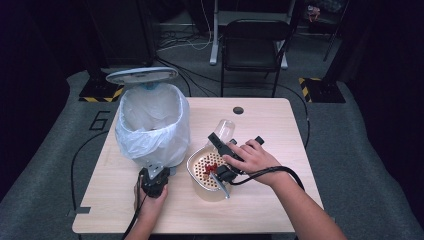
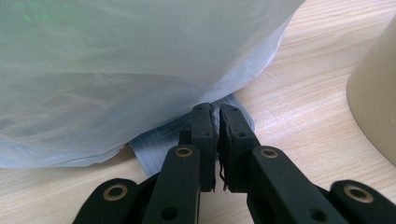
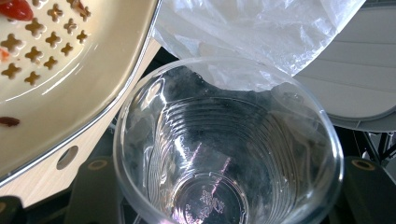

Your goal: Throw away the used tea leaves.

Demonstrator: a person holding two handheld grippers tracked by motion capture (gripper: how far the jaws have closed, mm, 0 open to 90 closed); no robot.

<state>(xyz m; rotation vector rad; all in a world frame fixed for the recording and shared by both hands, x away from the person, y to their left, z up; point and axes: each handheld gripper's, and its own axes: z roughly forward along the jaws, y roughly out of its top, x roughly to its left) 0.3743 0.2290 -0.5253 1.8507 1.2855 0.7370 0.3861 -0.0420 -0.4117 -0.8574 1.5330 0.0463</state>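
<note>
While gripped off the counter (image 1: 260, 115), sitting tilted between the jaws of the right gripper (image 1: 222, 140), just above the far edge of the bowl (image 1: 200, 179): a clear cup (image 1: 226, 129). Looking empty and ribbed inside in the right gripper view, cup (image 3: 224, 154) walls pressing out toward both dark jaws. Jaws standing partway apart, clamping on the cup's sides. Right hand (image 1: 252, 157) wrapping around the gripper body, cable trailing back along the forearm.

Lying just below and beside the cup, a cream bowl (image 3: 70, 93) with a perforated floor of cross-shaped holes, carrying a few red bits (image 1: 209, 167) on that floor. Resting on the counter near its middle, touching nothing of the bin.

Standing left of the bowl, a bin (image 1: 150, 125) lined with a white bag (image 3: 261, 37), lid (image 1: 141, 75) tipping up at the back. Bag hanging over the rim and bulging down the sides.

Pressing at the bin's foot, left gripper (image 2: 215, 135) with jaws together, tips meeting over the grey ribbed pedal (image 2: 154, 144) under the bag's overhang. Left hand (image 1: 150, 197) holding that gripper (image 1: 155, 172) at the near counter edge.

Showing farther off: a round hole (image 1: 238, 110) in the counter's far edge and a dark chair (image 1: 255, 42) behind it.
</note>
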